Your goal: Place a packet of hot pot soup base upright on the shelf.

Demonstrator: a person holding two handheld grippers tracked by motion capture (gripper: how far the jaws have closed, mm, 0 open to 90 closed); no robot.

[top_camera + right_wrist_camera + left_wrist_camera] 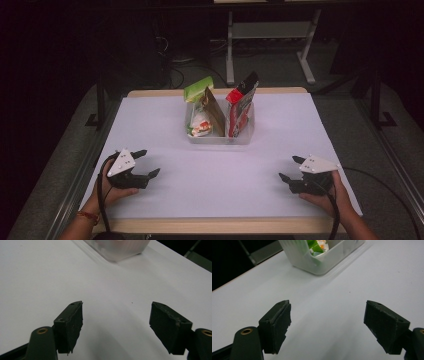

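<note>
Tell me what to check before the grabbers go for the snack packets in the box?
1. Left gripper open with nothing between its jaws: ok.
2. Right gripper open with nothing between its jaws: ok.
3. Snack packets stand up inside the clear box; the green packet and red packet stick out over the rim: ok.
4. White table bare between both grippers and the box: ok.
5. Box sitting flat on the table: ok.
6. Whether the packets are wedged tight together: cannot tell.
</note>
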